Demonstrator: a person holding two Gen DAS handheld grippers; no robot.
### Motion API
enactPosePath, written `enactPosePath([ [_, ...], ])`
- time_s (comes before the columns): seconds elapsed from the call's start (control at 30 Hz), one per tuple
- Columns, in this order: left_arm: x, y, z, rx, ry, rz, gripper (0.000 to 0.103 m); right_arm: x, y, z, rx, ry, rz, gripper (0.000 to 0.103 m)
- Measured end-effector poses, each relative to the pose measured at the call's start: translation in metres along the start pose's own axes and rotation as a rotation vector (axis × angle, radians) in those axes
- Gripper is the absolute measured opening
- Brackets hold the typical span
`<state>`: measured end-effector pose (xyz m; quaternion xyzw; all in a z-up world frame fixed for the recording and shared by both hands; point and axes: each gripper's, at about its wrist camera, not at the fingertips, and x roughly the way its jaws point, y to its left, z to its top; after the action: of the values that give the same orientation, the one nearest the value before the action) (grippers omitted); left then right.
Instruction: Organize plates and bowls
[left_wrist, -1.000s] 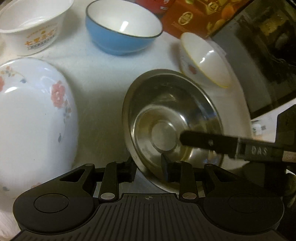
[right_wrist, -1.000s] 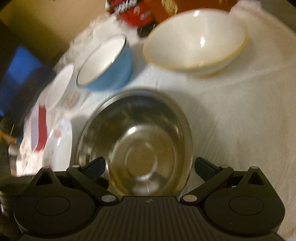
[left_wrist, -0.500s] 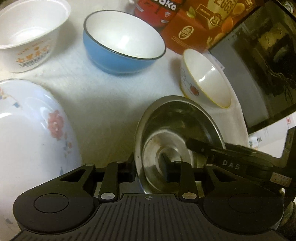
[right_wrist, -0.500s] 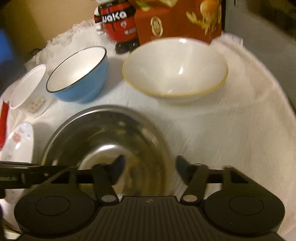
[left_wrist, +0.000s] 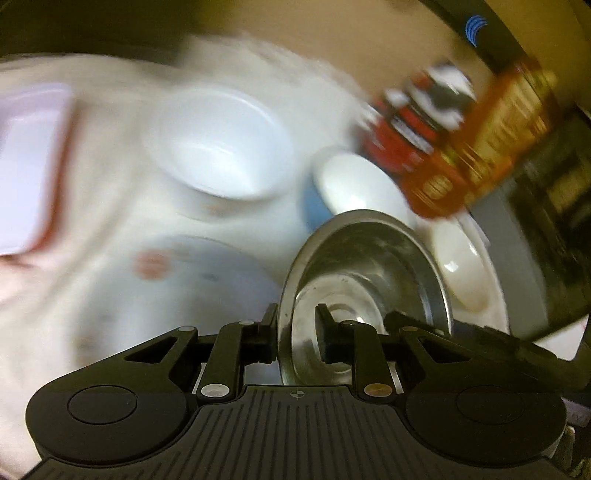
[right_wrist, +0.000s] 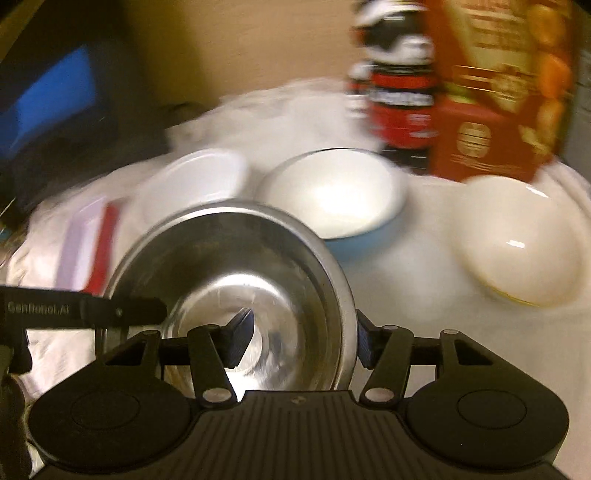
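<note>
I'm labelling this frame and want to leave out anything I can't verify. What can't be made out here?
- Left wrist view: print on the white cup and flowers on the plate, lost to motion blur.
- Right wrist view: lettering on the red bottle and orange box, blurred.
- Both views: whether the steel bowl touches the cloth; the grippers hide its underside.

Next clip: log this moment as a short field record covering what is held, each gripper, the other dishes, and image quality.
held item: round stainless steel bowl, gripped by its rim from two sides
left gripper: shut on the bowl's rim, jaws just closed further
right gripper: shut on the bowl's wall, one finger inside, one outside
other dishes: blue bowl with white inside, cream bowl with yellow rim, white plastic tub, floral white plate
surface: white cloth
image quality: background heavily motion-blurred
</note>
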<state>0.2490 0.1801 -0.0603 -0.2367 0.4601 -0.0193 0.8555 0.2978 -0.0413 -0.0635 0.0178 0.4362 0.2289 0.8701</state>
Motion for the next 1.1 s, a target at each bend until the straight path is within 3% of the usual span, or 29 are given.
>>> enactPosePath([
  [0.23, -0.023, 0.068, -0.015, -0.141, -0.044, 0.138, 0.023, 0.044, 0.059, 0.002, -0.111, 0.106, 0.103, 0.058],
  [0.47, -0.020, 0.090, -0.033, -0.164, -0.021, 0.201, 0.023, 0.060, 0.081, -0.009, -0.142, 0.142, 0.108, 0.063],
  [0.63, -0.027, 0.090, -0.033, -0.127, -0.052, 0.207, 0.022, 0.050, 0.096, -0.015, -0.239, 0.045, 0.044, 0.065],
  [0.7, -0.028, 0.083, -0.033, -0.083, -0.072, 0.235, 0.023, 0.041, 0.100, -0.017, -0.280, -0.034, 0.012, 0.076],
  [0.77, -0.032, 0.080, -0.031, -0.048, -0.088, 0.263, 0.023, 0.030, 0.101, -0.018, -0.300, -0.116, -0.016, 0.081],
  [0.83, -0.035, 0.079, -0.030, -0.027, -0.101, 0.285, 0.026, 0.027, 0.099, -0.016, -0.306, -0.136, -0.033, 0.082],
  [0.93, -0.037, 0.083, -0.030, -0.024, -0.107, 0.306, 0.039, 0.035, 0.086, -0.010, -0.264, -0.060, -0.026, 0.082],
  [1.1, -0.022, 0.096, -0.030, -0.087, -0.047, 0.252, 0.036, 0.053, 0.068, -0.009, -0.161, 0.050, 0.005, 0.082],
])
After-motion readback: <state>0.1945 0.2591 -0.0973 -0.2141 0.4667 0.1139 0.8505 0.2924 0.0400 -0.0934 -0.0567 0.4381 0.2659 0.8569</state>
